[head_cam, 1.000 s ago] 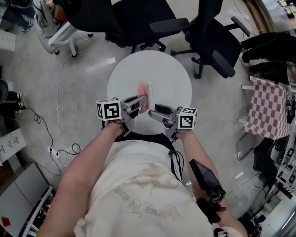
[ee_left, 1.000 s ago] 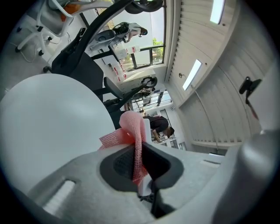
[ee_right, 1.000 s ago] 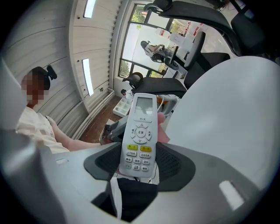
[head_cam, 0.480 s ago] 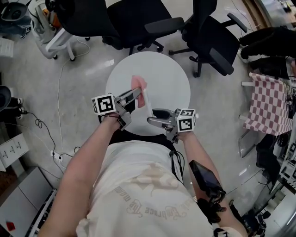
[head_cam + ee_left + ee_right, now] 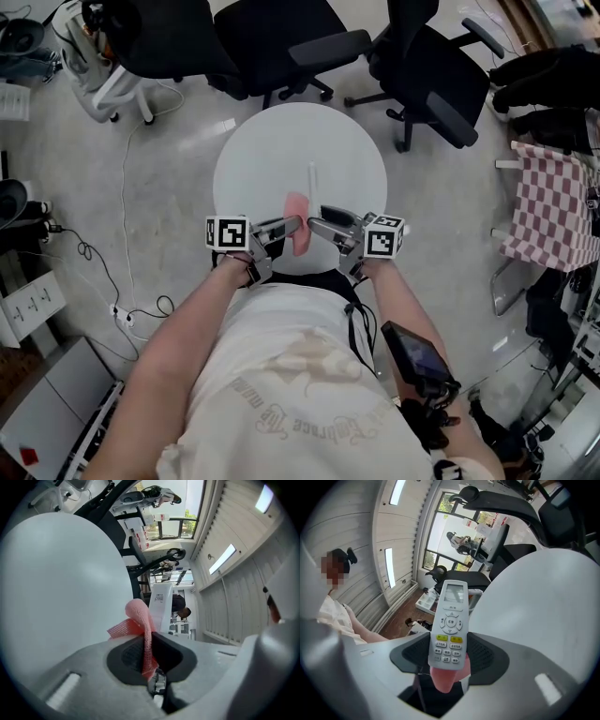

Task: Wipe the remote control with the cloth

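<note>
A round white table stands on the pale grey floor, with two black office chairs at its far side, one towards the left and one towards the right. On the right, a red-and-white checked fabric hangs, with a dark bundle farther off. On the left, a white cable trails across the floor to a power strip, and a white chair base sits at the far left.
</note>
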`<state>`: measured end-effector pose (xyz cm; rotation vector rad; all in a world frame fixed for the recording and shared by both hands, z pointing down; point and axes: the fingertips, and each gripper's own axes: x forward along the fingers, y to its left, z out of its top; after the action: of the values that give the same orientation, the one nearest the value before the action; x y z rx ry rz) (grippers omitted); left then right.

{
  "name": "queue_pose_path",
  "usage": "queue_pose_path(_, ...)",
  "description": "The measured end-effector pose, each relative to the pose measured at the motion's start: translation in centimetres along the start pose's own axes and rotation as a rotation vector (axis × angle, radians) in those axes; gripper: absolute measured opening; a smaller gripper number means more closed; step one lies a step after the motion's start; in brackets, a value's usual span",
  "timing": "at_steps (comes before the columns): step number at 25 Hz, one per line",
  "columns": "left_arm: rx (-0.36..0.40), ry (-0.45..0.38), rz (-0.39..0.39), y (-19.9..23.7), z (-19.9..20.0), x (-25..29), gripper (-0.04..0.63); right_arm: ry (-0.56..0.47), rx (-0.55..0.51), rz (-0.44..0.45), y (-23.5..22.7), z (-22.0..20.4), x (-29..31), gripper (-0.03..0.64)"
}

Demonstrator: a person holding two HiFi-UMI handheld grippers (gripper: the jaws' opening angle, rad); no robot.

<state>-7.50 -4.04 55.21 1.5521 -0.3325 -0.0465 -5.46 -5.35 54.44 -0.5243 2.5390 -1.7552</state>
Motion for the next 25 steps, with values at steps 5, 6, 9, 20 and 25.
queue_pose_path(5,-0.003,-0.026,0.103,1.9,-1.0,-1.8,0.028,0.089,-0.006,-0.224,-5.7,-1.3,-1.0,0.253)
queue_pose_path(6,-0.001,-0.034,0.117,2.1,-1.1,-2.1,0.028,0.128,-0.019,-0.278,-7.1,-1.7,-1.3,0.253)
queue_pose_path(9,0.005,-0.072,0.146,1.9,-0.9,-3.0,0.028,0.282,-0.122,-0.428,-10.2,-2.9,-1.7,0.253)
queue_pose_path(20,0.017,-0.260,0.223,1.2,-1.1,-6.1,0.028,0.656,-0.631,-0.727,-14.1,-3.5,-1.2,0.255)
queue_pose_path(25,0.047,-0.298,0.267,1.3,-1.7,-7.4,0.028,0.712,-0.791,-0.763,-14.4,-3.8,-1.1,0.261)
